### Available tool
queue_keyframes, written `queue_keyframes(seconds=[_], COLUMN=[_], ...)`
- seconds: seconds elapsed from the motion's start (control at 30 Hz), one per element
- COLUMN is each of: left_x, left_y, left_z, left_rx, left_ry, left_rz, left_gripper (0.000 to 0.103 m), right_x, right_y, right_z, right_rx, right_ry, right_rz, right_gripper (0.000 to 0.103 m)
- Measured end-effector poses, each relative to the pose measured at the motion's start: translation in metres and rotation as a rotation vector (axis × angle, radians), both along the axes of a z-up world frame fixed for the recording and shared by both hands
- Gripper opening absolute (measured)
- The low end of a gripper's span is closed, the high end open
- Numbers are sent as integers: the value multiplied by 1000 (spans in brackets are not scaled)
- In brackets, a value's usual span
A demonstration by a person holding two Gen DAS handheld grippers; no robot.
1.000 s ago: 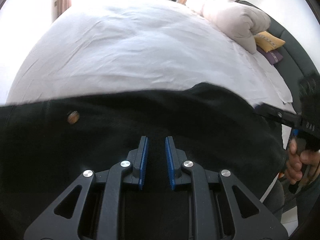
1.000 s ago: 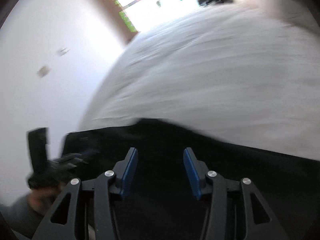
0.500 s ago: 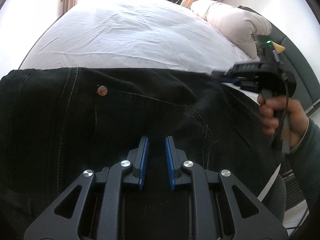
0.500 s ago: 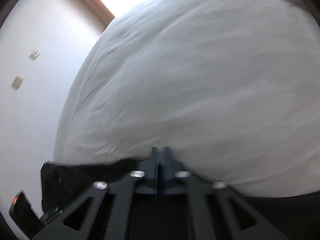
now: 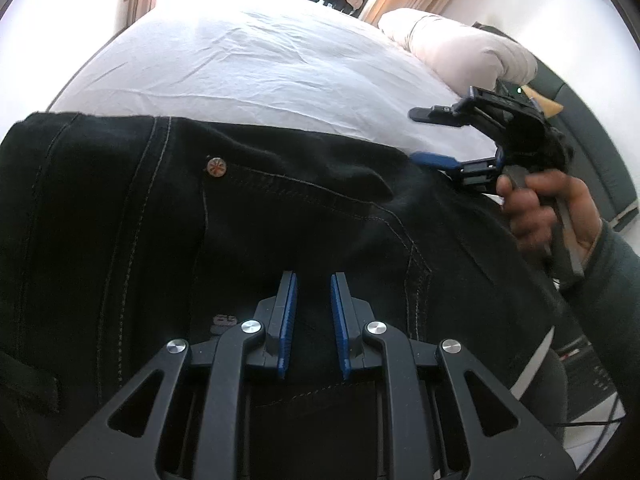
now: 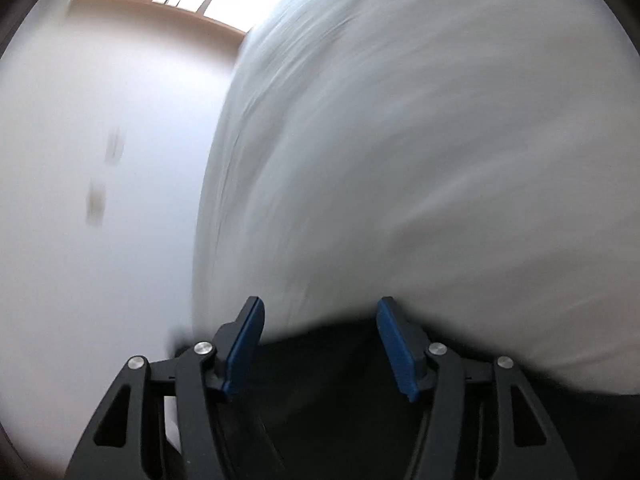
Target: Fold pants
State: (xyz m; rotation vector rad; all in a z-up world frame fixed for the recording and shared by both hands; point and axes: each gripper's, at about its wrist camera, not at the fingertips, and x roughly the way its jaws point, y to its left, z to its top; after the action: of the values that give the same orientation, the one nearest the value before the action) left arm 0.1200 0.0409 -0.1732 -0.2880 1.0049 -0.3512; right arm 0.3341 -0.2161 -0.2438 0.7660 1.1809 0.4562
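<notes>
Black denim pants (image 5: 280, 216) lie spread across the white bed (image 5: 280, 60), waistband end toward me, a copper rivet (image 5: 216, 167) showing. My left gripper (image 5: 313, 280) sits low over them, its blue pads a narrow gap apart with dark fabric pinched between. In the left wrist view my right gripper (image 5: 416, 134) hovers at the pants' right edge in a hand (image 5: 548, 208); its jaws are opening and the lower finger lies by the cloth. The blurred right wrist view shows that gripper (image 6: 320, 308) open over the pants' edge (image 6: 320, 380), nothing pressed between the pads.
A beige pillow (image 5: 460, 52) lies at the far right of the bed, with a dark headboard (image 5: 600, 140) and a yellow cushion (image 5: 548, 106) beyond it. A bright window and curtains stand behind the bed. A white wall (image 6: 80, 160) runs along the bed's left side.
The pants came down from a raised sheet to lie flat on the bed. The right gripper swung in at their right edge, shut, then opened again while rolling.
</notes>
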Motion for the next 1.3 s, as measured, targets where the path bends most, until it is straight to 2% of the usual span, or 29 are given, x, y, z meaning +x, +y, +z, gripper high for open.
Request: queue_keyframes(seconds=[0.03, 0.07, 0.2, 0.27, 0.33, 0.37, 0.4, 0.43, 0.5, 0.53, 0.57, 0.6, 0.63, 0.7, 0.73, 0.8, 0.83, 0.9, 0.93, 1.0, 1.03, 1.07, 1.17, 1.3], left_x=[0, -1, -10, -11, -13, -13, -13, -14, -17, -18, -20, -22, -23, -23, -22, -18, -12, -5, -6, -8, -9, -10, -7, -11], left_y=[1, 2, 3, 3, 12, 15, 18, 19, 18, 17, 15, 9, 2, -20, -31, -56, -66, -73, -71, -67, -65, -62, -62, -66], left_z=[1, 4, 18, 8, -1, -3, -3, -1, 5, 9, 13, 20, 24, 29, 28, 22, 15, 3, 1, 1, 2, 1, 0, 2], left_rx=[0, 5, 6, 51, 9, -14, -28, -25, 28, 47, 63, 75, 72, 67, 74, 98, 94, 110, 95, 79, 83, 88, 69, 98], left_ry=[5, 10, -38, -18, -28, -28, -21, -15, -4, 3, 4, -8, -19, -38, -38, -26, -6, 19, 14, 13, 9, 6, 12, 2], left_rz=[2, 6, 14, 3, -10, -11, -13, -15, 7, 19, 27, 23, 13, -29, -51, -99, -126, -124, -122, -122, -124, -121, -104, -96], left_gripper=[17, 17, 17, 17, 17, 17, 17, 17, 17, 17, 17, 17, 17, 17, 17, 17, 17, 17, 17, 17, 17, 17, 17, 17], right_x=[-2, -6, -56, -92, -122, -136, -145, -158, -180, -195, -206, -213, -223, -238, -242, -248, -254, -268, -275, -289, -297, -308, -338, -353], right_y=[-6, -5, 4, 1, -19, -42, -66, -104, -155, -185, -199, -210, -215, -214, -211, -206, -210, -224, -231, -243, -249, -257, -273, -279], right_z=[10, 20, 42, 33, 10, -5, -16, -26, -27, -24, -18, -11, 0, 16, 18, 11, 1, -8, -10, 2, 9, 16, 29, 25], right_rx=[-66, -79, 12, 31, -14, -2, 57, 77, 48, 11, -23, -66, -102, -98, -95, -143, -164, -112, -103, -228, -321, -366, -275, -246], right_ry=[-18, -46, -122, -99, -50, -21, -3, 28, 28, 39, 52, 53, 34, -25, -41, -18, 18, 24, 34, 60, 85, 97, 39, 37], right_rz=[-51, -30, 140, 197, 181, 125, 58, -64, -230, -338, -396, -434, -455, -458, -440, -428, -457, -514, -550, -619, -663, -723, -833, -861], right_gripper=[62, 63, 65, 67, 65, 55, 34, 17, 10, 10, 11, 23, 50, 79, 80, 79, 74, 57, 56, 58, 64, 67, 68, 68])
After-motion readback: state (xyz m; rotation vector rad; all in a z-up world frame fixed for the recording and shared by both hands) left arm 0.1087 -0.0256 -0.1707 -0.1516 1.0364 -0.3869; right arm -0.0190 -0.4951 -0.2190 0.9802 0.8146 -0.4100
